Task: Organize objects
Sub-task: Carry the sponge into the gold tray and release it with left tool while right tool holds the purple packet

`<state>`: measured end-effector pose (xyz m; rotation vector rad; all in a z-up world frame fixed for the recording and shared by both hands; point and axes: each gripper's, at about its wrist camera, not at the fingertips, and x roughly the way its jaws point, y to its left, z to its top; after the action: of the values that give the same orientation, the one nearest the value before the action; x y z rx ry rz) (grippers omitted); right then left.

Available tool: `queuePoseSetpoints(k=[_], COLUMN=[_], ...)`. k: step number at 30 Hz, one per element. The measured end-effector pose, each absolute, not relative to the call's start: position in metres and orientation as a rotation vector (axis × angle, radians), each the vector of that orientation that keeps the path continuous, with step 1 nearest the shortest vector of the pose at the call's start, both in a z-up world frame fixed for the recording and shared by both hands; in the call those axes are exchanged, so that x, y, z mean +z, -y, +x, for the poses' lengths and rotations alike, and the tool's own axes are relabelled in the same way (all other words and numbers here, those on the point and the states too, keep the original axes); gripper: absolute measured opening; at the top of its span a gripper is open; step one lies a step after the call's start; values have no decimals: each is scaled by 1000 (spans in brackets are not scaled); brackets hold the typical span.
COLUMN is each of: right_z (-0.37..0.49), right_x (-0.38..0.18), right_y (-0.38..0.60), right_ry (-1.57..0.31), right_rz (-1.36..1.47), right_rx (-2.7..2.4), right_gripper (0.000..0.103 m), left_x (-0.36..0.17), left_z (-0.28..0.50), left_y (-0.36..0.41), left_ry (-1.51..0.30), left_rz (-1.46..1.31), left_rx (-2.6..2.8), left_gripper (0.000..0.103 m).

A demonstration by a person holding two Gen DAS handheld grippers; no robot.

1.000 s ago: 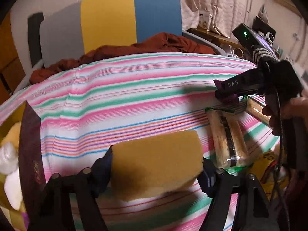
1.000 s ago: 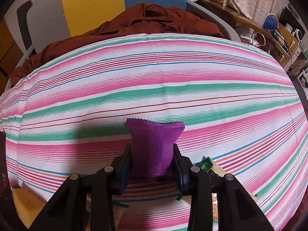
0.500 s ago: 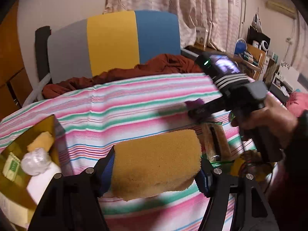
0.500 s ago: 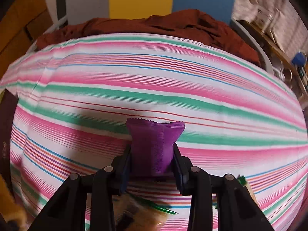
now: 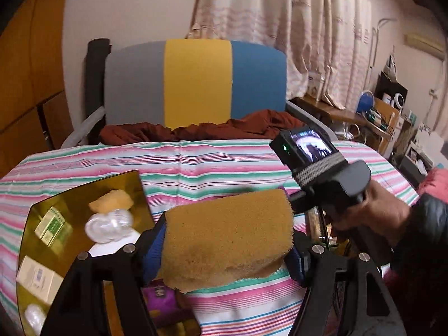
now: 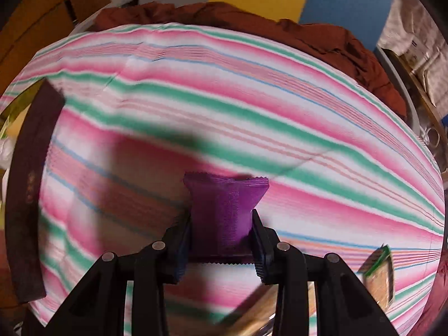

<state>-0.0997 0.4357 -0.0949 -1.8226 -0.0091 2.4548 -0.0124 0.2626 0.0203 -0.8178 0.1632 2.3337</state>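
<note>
Left wrist view: jaws of the left gripper (image 5: 227, 249) standing about half open and pressing on both short ends of a tan sponge (image 5: 228, 238), gripping it in the lower middle of the frame, lifted clear of the striped cloth (image 5: 212, 162). Sitting at lower left, a gold-lined box (image 5: 134, 184) with its wall catching the light, holding a second small sponge (image 5: 112, 201), a crumpled clear wrapper (image 5: 109, 225), a green-and-cream carton (image 5: 50, 228) and a pale packet (image 5: 37, 278). Lying just under the held sponge, a purple packet (image 5: 161, 298), partly hidden. Entering from the right, a hand (image 5: 372, 215) in a dark sleeve gripping the handle of the right gripper's body (image 5: 336, 184), its small screen glowing at centre right; fingertips of that gripper hidden behind the sponge. Standing beyond the cloth, a grey, yellow and blue headboard (image 5: 196, 84) with a rust-brown garment (image 5: 224, 128) bunched at its foot.

Right wrist view: jaws of the right gripper (image 6: 221, 247) squeezed in tight on a purple sachet (image 6: 225, 210), pinching its waist so the crimped top edge is flaring out above the pads, in the lower middle of the frame. Blurring with motion below, the striped cloth (image 6: 252, 89). Showing at left edge, a dark box wall (image 6: 25, 196); at lower right, a wrapped snack with a green edge (image 6: 378, 274).
</note>
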Motion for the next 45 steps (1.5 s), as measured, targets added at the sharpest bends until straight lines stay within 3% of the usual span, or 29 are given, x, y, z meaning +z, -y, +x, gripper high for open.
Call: queuePoseSetpoints(k=[14, 27, 41, 45], right_z=[-35, -35, -12, -13], right_x=[-90, -116, -106, -107], right_y=[-364, -368, -354, -353], right_ry=[-75, 0, 4, 6], right_rz=[-1751, -1630, -1622, -1622], right_rx=[2523, 2616, 2624, 2623], right_gripper=[37, 37, 37, 37], left_x=[19, -1, -27, -39], left_z=[-37, -70, -151, -166], left_y=[-161, -68, -89, -97], left_ry=[41, 173, 115, 76], left_rz=[-873, -970, -1081, -1128], left_rx=[2496, 2677, 2696, 2697], left_gripper=[73, 73, 75, 80])
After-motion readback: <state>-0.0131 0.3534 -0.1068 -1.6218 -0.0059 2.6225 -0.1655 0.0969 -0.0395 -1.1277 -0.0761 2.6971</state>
